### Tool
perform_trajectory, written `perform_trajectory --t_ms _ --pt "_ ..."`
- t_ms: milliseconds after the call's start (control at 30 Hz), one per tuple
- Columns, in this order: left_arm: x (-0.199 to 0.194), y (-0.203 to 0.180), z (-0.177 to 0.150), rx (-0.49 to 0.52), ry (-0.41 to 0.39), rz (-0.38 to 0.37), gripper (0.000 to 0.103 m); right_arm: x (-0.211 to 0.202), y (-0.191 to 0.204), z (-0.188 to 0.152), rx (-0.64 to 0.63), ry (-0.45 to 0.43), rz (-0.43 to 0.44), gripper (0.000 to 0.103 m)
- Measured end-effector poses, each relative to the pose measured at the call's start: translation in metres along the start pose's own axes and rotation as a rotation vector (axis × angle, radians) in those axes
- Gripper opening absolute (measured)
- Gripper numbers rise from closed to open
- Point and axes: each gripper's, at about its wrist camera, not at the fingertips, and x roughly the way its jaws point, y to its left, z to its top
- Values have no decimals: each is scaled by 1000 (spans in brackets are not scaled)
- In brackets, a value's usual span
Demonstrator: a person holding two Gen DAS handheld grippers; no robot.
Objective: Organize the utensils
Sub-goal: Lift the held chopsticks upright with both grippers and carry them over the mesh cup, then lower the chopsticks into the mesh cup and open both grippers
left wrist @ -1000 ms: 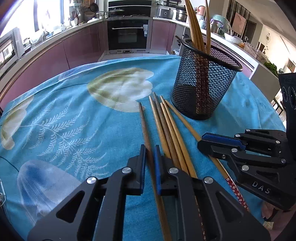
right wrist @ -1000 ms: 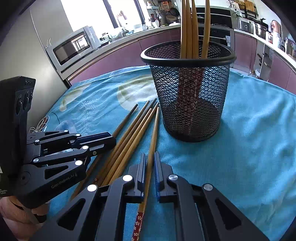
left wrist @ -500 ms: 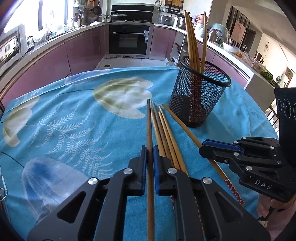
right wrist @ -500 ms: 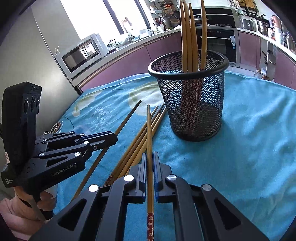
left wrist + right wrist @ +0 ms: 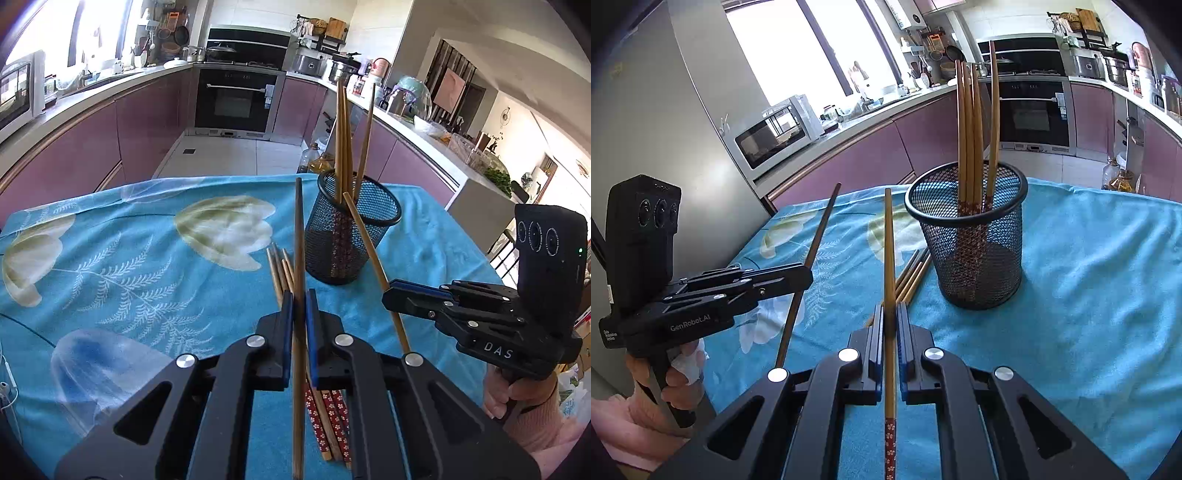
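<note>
Each gripper is lifting one chopstick off the bench.
The left gripper (image 5: 299,306) jaws are pinching a dark chopstick (image 5: 298,236); the right gripper (image 5: 890,321) jaws are pinching a lighter chopstick (image 5: 889,243). Both sticks are pointing up beside the mesh holder (image 5: 975,254), above the loose chopsticks (image 5: 280,269) lying on the blue cloth (image 5: 147,280).

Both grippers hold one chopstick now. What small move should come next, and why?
Probably carry the right gripper forward and tip its light chopstick upright over the mesh holder. The holder stands just ahead to the right with four chopsticks already inside; the left gripper's dark chopstick can follow.
</note>
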Motion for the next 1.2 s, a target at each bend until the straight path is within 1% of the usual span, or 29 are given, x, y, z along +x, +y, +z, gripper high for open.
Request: perform_trajectory --t_ms 133,433,833,1200 --pt "-17 -3 7 -1 -29 -42 7 -12 -1 5 -6 -40 0 6" --pt "-55 -8 23 -2 -123 -99 7 -37 -2 20 -16 -134 6 6" --pt "-63 -16 66 -2 -225 -115 7 -58 -4 57 -53 -231 -13 6" --pt "-73 -36 107 39 -291 -130 7 -79 1 90 -100 -306 -44 6"
